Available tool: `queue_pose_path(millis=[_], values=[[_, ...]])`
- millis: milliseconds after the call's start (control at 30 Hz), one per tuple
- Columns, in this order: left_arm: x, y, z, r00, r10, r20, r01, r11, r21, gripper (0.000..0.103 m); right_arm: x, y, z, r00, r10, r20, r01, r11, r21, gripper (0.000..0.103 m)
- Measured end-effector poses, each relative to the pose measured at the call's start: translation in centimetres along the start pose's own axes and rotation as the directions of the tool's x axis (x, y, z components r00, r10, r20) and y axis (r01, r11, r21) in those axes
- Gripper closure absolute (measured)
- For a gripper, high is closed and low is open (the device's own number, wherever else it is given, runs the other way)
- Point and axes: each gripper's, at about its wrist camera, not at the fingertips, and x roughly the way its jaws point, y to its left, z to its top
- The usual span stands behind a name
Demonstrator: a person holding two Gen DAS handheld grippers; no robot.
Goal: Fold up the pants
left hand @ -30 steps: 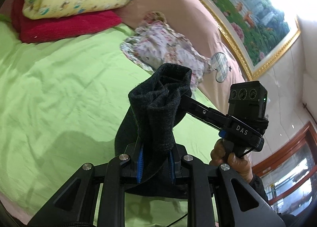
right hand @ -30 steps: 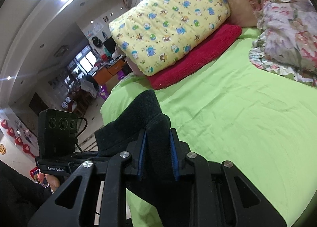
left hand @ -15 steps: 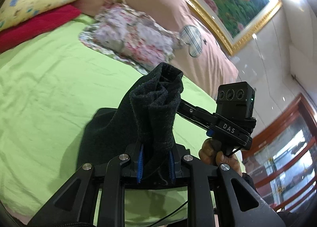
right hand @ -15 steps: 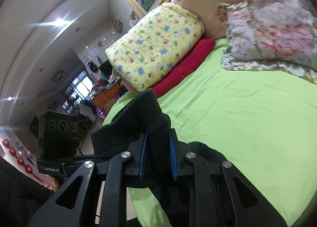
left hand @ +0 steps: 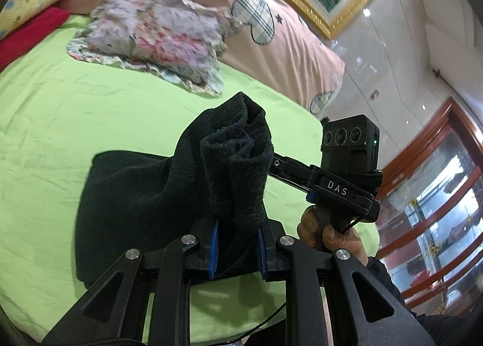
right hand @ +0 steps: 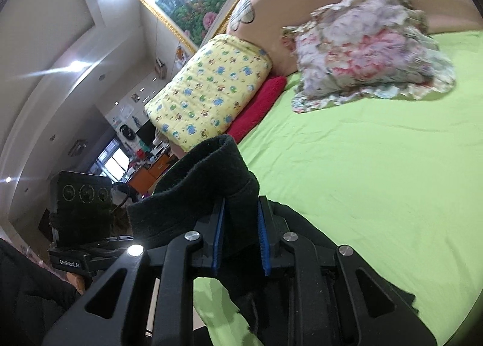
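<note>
The black fleece pants (left hand: pixel 145 198) lie partly on the green bed sheet (left hand: pixel 60 110), with one end lifted. My left gripper (left hand: pixel 237 251) is shut on a bunched edge of the pants, which stands up between its blue pads. My right gripper (right hand: pixel 240 239) is shut on another bunched edge of the pants (right hand: pixel 208 183). The right gripper also shows in the left wrist view (left hand: pixel 341 183), held by a hand just right of the cloth. The left gripper's body shows in the right wrist view (right hand: pixel 80 219), at the lower left.
A floral cushion (left hand: pixel 157 32) lies at the head of the bed against a pink headboard pillow (left hand: pixel 271 35). A yellow patterned pillow (right hand: pixel 211 89) rests on a red towel (right hand: pixel 259 104). The bed's edge and a wooden cabinet (left hand: pixel 437 210) are to the right.
Both grippers have carried the pants' held edge toward the head of the bed. The floral cushion now looks nearer and the yellow pillow has slid out to the left. More black cloth lies on the sheet.
</note>
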Motion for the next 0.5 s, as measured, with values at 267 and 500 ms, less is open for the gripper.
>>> queue_pose_path(millis=[267,500], values=[[4.1,-2.3,-1.1,0.997,0.014,-0.079,-0.009,0.998,0.060,0.083,-2.2,-3.0,-2.6,0.999,-0.025,0.038,0.022,0.997,0.078,0.082],[6.6,-3.3,-2.1,0.991,0.029,-0.129,-0.016,0.995,0.097,0.084,-3.5,-4.5,-4.0,0.998,-0.052,0.048,0.046,0.992,0.114,0.083]])
